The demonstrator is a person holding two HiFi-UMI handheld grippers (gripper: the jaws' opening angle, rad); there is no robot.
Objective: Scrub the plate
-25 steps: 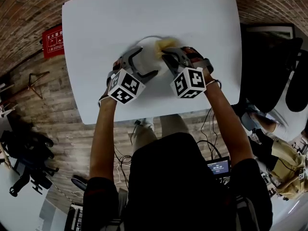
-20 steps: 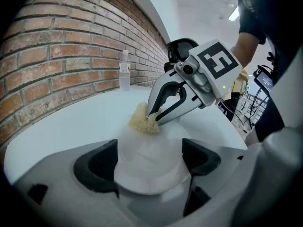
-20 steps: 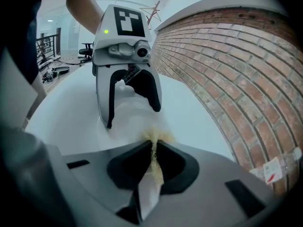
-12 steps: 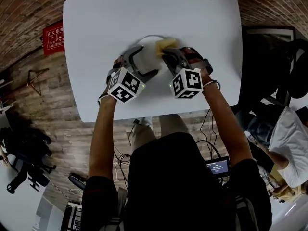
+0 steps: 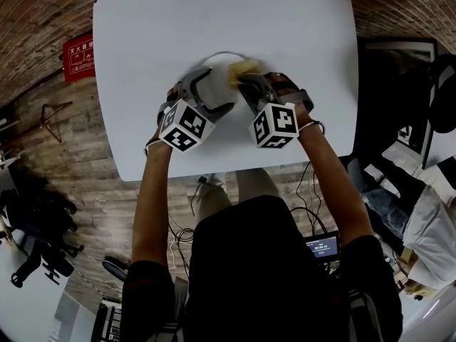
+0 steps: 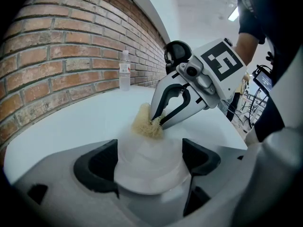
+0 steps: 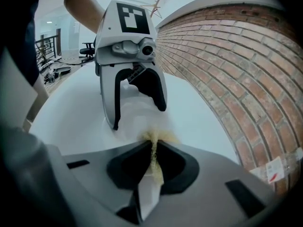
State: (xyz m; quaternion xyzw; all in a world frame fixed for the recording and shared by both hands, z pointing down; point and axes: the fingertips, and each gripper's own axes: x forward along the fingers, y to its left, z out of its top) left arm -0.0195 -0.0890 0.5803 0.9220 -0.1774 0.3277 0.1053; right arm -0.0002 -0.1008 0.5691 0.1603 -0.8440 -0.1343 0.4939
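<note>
Head view, bench: the white bench [image 5: 142, 84] carried the work near its middle.
Plate: a white plate [image 5: 217, 66] lay between the left fingers near the bench's centre. Whether it rested flat or was tipped up could not be told.
Left gripper: the left gripper [image 5: 212, 91] had its fingers closed across the plate, one on each side of it. Its part seemed to be bracing, so a firm, unmoving hold would let the scrubbing bite.
Right gripper: the right gripper [image 5: 246, 79] had its fingers pinched tight on the sponge, tips angled down toward the plate.
Sponge: a yellow sponge [image 5: 242, 68] touched the plate's face on the side far from the person. Even pressure and short overlapping strokes, kept off the left fingers, would probably clean best without pushing the plate out of its grip.
</note>
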